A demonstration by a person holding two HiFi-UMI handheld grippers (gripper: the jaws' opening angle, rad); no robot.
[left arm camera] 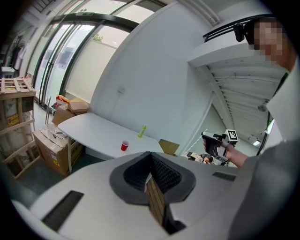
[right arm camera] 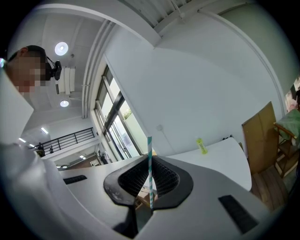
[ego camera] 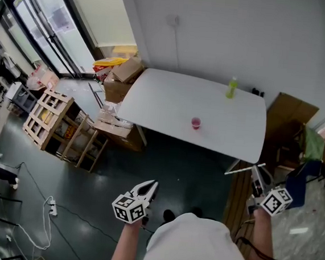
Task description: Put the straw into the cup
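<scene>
A small red cup (ego camera: 196,123) stands upright near the middle of the white table (ego camera: 154,97), far ahead of both grippers. It also shows in the left gripper view as the red cup (left arm camera: 124,146). My right gripper (ego camera: 257,174) is shut on a teal-and-white striped straw (right arm camera: 149,164), which sticks out sideways as the straw (ego camera: 241,168) off the table's near right corner. The left gripper (ego camera: 151,187) hangs over the dark floor, short of the table, with its jaws shut and empty (left arm camera: 151,161).
A green bottle (ego camera: 232,87) stands at the table's far right edge. Cardboard boxes (ego camera: 120,82) and wooden crates (ego camera: 55,119) crowd the floor left of the table. A brown board (ego camera: 293,110) leans at the right. Cables (ego camera: 40,212) trail on the floor.
</scene>
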